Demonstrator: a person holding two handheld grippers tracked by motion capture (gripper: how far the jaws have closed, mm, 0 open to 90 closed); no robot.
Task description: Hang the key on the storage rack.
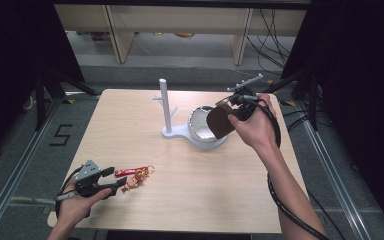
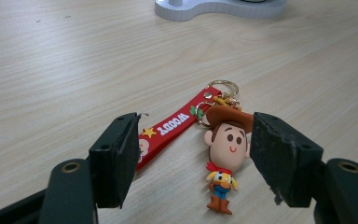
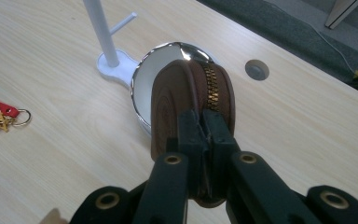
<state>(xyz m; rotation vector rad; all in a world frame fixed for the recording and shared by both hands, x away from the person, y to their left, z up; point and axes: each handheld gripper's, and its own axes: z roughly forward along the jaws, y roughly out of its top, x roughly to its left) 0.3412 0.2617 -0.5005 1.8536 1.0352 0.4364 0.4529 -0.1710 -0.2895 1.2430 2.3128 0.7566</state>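
On my table (image 1: pixel 130 125) the stand (image 1: pixel 166 107) rises near the far middle, with the bowl (image 1: pixel 200 131) just to its right on the same base. My right gripper (image 3: pixel 204 135) holds the pouch (image 3: pixel 191 100) above that bowl. At the near left, the keychain (image 2: pixel 223 154) lies between my left gripper's (image 2: pixel 193 154) parted jaws.
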